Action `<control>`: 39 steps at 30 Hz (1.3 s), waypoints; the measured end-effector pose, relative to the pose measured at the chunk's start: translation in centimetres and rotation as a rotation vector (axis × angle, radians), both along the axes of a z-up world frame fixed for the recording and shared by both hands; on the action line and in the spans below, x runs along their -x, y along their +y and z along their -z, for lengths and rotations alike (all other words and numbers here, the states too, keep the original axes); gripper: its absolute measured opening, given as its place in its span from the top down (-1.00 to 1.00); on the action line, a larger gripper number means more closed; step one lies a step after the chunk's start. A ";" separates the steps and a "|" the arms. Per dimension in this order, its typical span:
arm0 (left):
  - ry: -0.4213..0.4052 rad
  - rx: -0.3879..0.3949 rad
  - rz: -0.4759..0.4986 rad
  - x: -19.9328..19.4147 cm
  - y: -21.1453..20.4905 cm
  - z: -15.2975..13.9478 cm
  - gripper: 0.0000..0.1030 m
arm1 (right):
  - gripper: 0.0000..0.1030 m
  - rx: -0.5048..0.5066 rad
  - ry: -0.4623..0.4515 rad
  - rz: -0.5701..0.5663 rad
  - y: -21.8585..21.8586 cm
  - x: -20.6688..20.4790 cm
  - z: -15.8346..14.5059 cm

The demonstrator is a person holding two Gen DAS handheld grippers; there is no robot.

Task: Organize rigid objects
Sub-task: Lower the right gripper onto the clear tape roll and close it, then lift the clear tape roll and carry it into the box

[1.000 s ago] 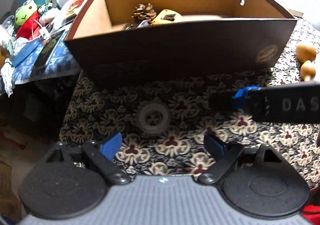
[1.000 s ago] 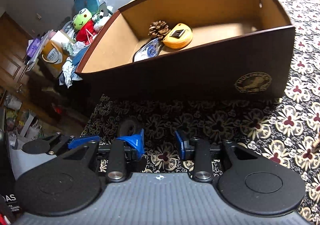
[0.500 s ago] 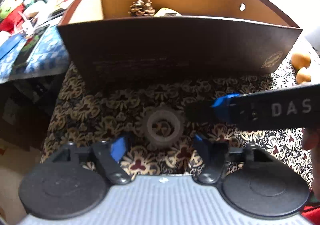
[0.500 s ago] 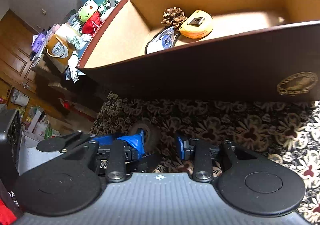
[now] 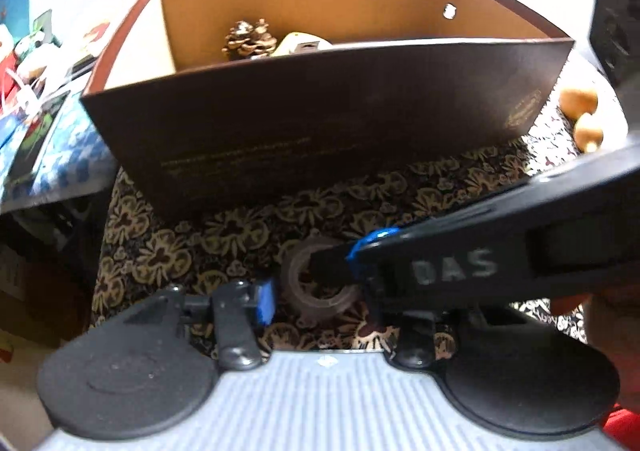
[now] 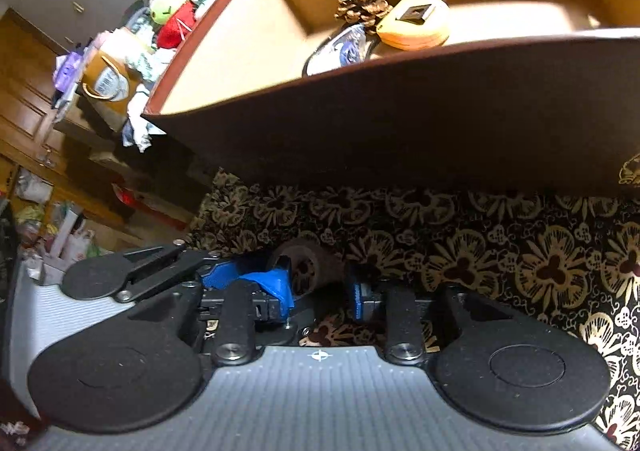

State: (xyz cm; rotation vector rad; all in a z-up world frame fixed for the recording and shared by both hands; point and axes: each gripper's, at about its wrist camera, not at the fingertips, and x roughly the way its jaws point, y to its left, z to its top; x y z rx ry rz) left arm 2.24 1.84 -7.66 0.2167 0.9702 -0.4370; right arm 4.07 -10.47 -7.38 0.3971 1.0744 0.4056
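A dark ring-shaped roll point(image 5: 320, 285) lies on the flowered cloth point(image 5: 168, 255) in front of a brown cardboard box point(image 5: 320, 131). My left gripper point(image 5: 320, 297) is open and straddles the roll; its left pad point(image 5: 264, 301) sits just beside it, and its right finger is hidden. My right gripper point(image 6: 318, 291) is open, with the roll point(image 6: 312, 271) between its blue fingertips. In the left wrist view one right-gripper finger point(image 5: 332, 267) reaches over the roll's hole. Whether any pad touches the roll is unclear. The box point(image 6: 440, 111) holds a pinecone point(image 6: 362, 5), a yellow tape measure point(image 6: 414, 21) and a blue-and-white item point(image 6: 344, 49).
The box wall rises just behind the roll. The cloth-covered table ends at the left point(image 6: 208, 203), with clutter and plush toys point(image 6: 172, 11) beyond it. Two wooden gourds point(image 5: 580, 111) lie right of the box. A hand point(image 5: 612, 315) holds the right gripper.
Both grippers have closed in on the roll, which now lies between their fingers. The right gripper's finger has slid left over the roll. Neither jaw width has visibly changed.
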 end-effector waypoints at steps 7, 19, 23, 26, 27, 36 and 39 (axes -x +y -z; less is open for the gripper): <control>-0.014 0.015 0.108 0.5 -1.2 -1.1 0.23 | 1.00 0.011 0.008 0.053 -1.5 0.6 -0.4; -0.130 0.090 0.474 2.3 -8.8 -6.7 0.24 | 1.00 0.012 -0.094 0.332 -10.3 6.9 -6.2; -0.213 0.144 0.542 2.0 -11.0 -9.7 0.24 | 1.00 0.032 -0.197 0.426 -12.3 8.7 -9.4; -0.284 0.180 0.537 1.1 -11.7 -12.1 0.24 | 1.00 0.045 -0.288 0.460 -13.3 8.1 -11.6; -0.304 0.185 0.528 0.5 -11.8 -12.8 0.24 | 1.00 0.052 -0.321 0.460 -13.4 7.7 -12.3; -0.327 0.197 0.381 -6.7 -9.5 -14.5 0.24 | 1.00 0.076 -0.442 0.356 -10.9 -0.3 -14.7; -0.299 0.190 0.335 -8.3 -7.9 -13.9 0.24 | 1.00 0.077 -0.425 0.316 -9.3 -2.4 -14.2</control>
